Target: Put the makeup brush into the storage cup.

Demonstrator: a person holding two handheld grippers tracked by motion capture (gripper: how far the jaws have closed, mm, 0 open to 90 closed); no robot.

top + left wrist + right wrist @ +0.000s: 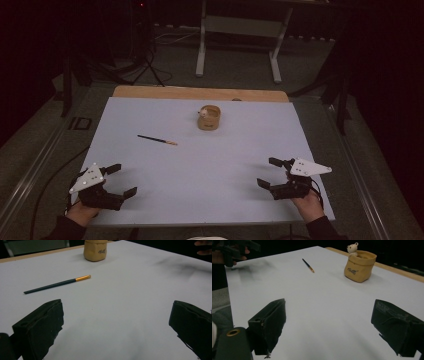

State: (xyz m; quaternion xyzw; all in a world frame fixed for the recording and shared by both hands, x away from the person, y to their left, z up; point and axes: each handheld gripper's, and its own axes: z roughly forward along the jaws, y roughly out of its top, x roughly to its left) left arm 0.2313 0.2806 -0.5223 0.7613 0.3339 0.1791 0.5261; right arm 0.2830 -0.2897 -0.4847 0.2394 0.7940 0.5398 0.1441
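A thin dark brush (157, 140) with a gold ferrule and pale tip lies flat on the white table sheet (200, 165), left of centre. A tan pouch-shaped pot (209, 117) with a small white bear on its rim stands near the far edge. My left gripper (121, 180) hovers at the near left corner, jaws wide apart, nothing between them; the brush (57, 285) and the pot (95, 251) lie ahead of it. My right gripper (267, 173) rests at the near right, jaws equally spread and empty; the brush (308, 265) and pot (360, 265) lie far off.
A bare wooden strip (200, 93) of the tabletop runs along the far edge of the sheet. Behind it a white metal stand (240, 30) rests on the grey floor, with a dark tripod (147, 60) and cables at the back left.
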